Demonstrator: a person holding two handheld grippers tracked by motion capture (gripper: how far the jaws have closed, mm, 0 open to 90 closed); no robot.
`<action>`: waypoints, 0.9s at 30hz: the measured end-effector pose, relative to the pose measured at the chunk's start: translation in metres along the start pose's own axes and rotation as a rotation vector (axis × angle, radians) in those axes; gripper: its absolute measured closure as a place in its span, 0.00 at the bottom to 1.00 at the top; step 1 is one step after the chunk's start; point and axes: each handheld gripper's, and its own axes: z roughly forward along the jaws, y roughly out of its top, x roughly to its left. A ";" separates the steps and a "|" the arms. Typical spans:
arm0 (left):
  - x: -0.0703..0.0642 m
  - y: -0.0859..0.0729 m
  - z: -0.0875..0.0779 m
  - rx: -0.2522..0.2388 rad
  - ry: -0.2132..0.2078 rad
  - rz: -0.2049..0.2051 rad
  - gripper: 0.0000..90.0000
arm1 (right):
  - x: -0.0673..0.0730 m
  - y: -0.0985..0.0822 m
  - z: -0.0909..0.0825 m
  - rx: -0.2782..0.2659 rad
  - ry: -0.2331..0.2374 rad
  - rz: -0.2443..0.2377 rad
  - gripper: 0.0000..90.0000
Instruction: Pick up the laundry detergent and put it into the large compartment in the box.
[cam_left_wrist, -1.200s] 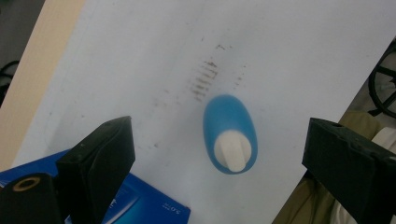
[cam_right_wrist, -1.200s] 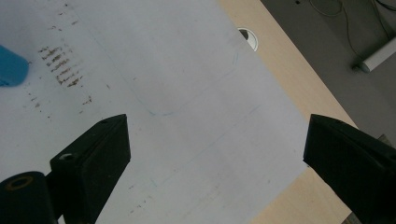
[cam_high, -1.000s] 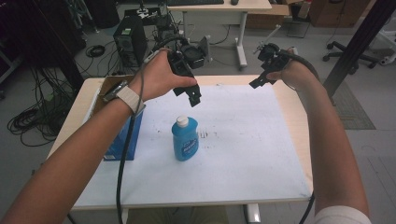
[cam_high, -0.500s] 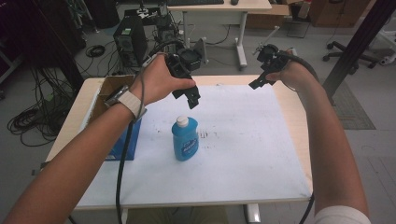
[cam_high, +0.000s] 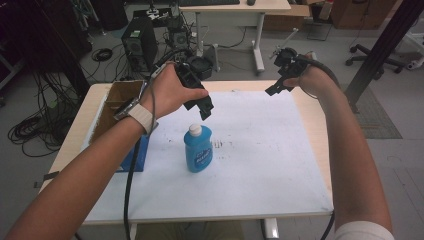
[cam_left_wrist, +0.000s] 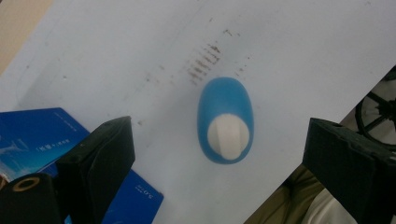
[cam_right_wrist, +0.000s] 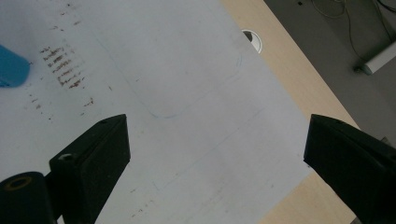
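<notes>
Blue bottle (cam_high: 198, 150) stands upright, long axis vertical, white cap (cam_left_wrist: 227, 135) pointing up beneath the released left tool (cam_high: 204, 110).

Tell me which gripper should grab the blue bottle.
Left. The left gripper hangs open right above the bottle, whose white cap sits between its jaws in the left gripper view. The right gripper is far off, over bare table.

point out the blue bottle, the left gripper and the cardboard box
blue bottle (cam_high: 198, 152): high view, on its label face
left gripper (cam_high: 205, 109): high view, between its jaw tips, just above the bottle's cap
cardboard box (cam_high: 119, 95): high view, on its inner brown wall
</notes>
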 end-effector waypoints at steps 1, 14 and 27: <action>0.000 -0.001 0.001 -0.003 0.002 -0.008 0.10 | 0.000 0.000 0.000 0.000 0.000 0.000 0.08; -0.006 -0.003 0.010 0.026 0.019 -0.037 0.10 | 0.002 0.001 0.002 -0.004 0.003 -0.008 0.08; -0.009 -0.004 0.022 0.042 0.009 -0.036 0.11 | 0.002 0.002 0.002 -0.003 0.004 -0.011 0.08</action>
